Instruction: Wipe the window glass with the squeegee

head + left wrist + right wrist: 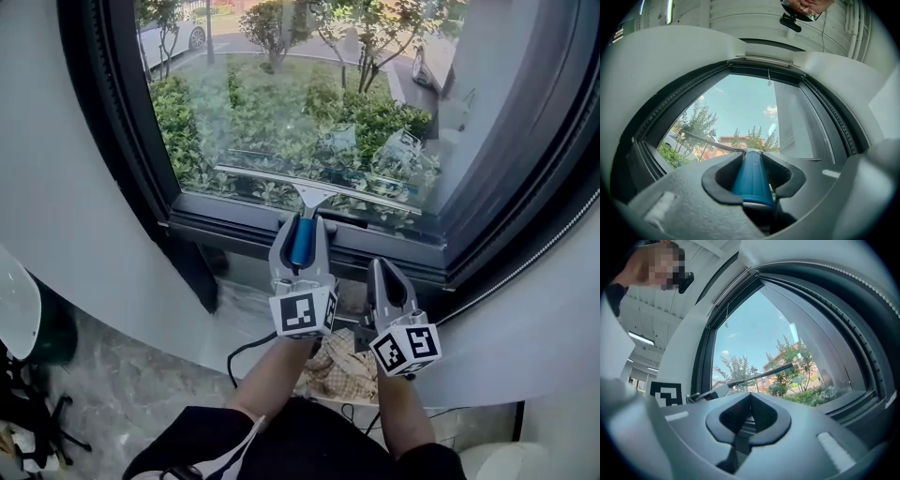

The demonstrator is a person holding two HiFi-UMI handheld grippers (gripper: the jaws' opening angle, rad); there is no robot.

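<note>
- Dark sleeves point(281, 441) sit lowest in the head view, with both forearms reaching up toward the window.
- Head view: each gripper carries a cube with a black-and-white square marker point(302, 313).
- Head view: left gripper point(302, 225) points at the bottom window frame point(234, 230) and pinches the blue handle point(300, 246) of the squeegee point(314, 192).
- Head view: the squeegee's blade point(281, 178) lies flat across the lower window glass point(309, 84), just above the frame. Green shrubs point(178, 112) show outside.
- Head view: right gripper point(382, 265) sits just beside the left one, lower and apart from the squeegee. A patterned cloth point(333, 367) lies below the two grippers.
- Left gripper view: the jaws are clamped on the blue handle, which fills the gap between them. The blade runs off to the left against the glass.
- Right gripper view: the jaws are pressed together with nothing pinched. The left gripper's marker shows at the left edge. The blade crosses the glass ahead.
</note>
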